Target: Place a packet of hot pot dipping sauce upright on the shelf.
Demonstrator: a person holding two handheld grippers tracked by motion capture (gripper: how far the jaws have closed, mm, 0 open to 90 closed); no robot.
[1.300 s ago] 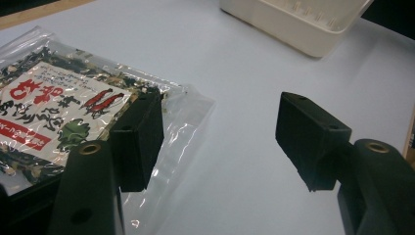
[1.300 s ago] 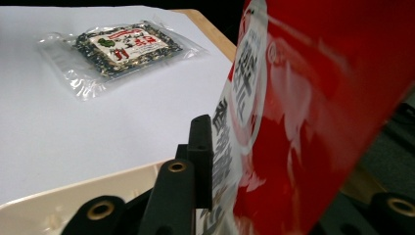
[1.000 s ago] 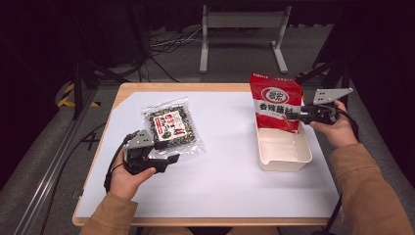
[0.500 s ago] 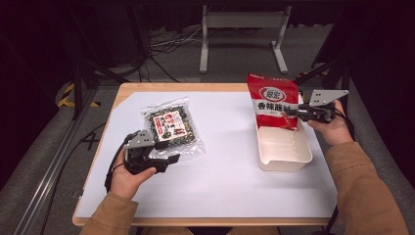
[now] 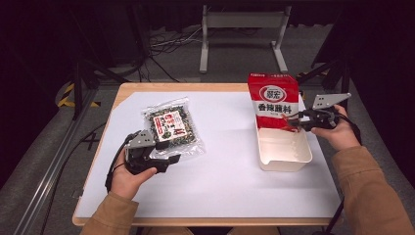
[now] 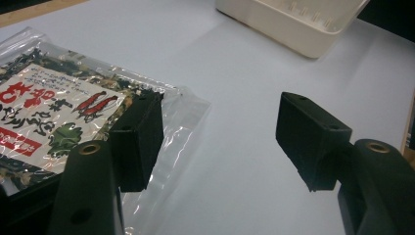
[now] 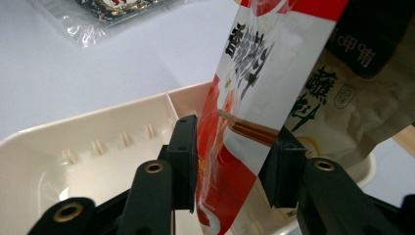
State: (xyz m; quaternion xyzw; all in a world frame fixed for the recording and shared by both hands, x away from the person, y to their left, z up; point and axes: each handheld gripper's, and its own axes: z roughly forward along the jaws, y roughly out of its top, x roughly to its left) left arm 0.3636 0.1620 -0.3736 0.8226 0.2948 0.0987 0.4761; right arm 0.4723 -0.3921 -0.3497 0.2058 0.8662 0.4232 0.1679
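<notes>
Item: red seasoning pouch (image 5: 272, 100), standing upright at the far end of the cream tray (image 5: 286, 161), its bottom inside the tray, its top leaning slightly back. Printed face red and white with dark characters.

Holder: right gripper (image 5: 299, 121), coming in level from the pouch's right edge. Its jaws have just been opening; in the right gripper view the pouch (image 7: 254, 98) sits between them, the left pad close to the film and the right pad behind the fold. Whether the pads press on it at this instant cannot be told.

Step in hand, as judged: setting the pouch down in the tray and letting go. To do it well, the jaws should part fully before the hand backs off sideways, so that neither pad drags the film and tips the pouch over the tray wall. The pouch looks top-heavy; a slow withdrawal is advised.

Second item: clear packet of dried greens (image 5: 172, 128), flat on the white table sheet (image 5: 225, 181), well apart from the tray.

Left gripper (image 5: 164, 159): at the packet's near corner, jaws apart, nothing clamped; one pad lies over the packet's clear margin (image 6: 181, 127).

Not legible: the pouch's foot inside the tray, hidden by its own front; its top edge, cut off in the right gripper view.
</notes>
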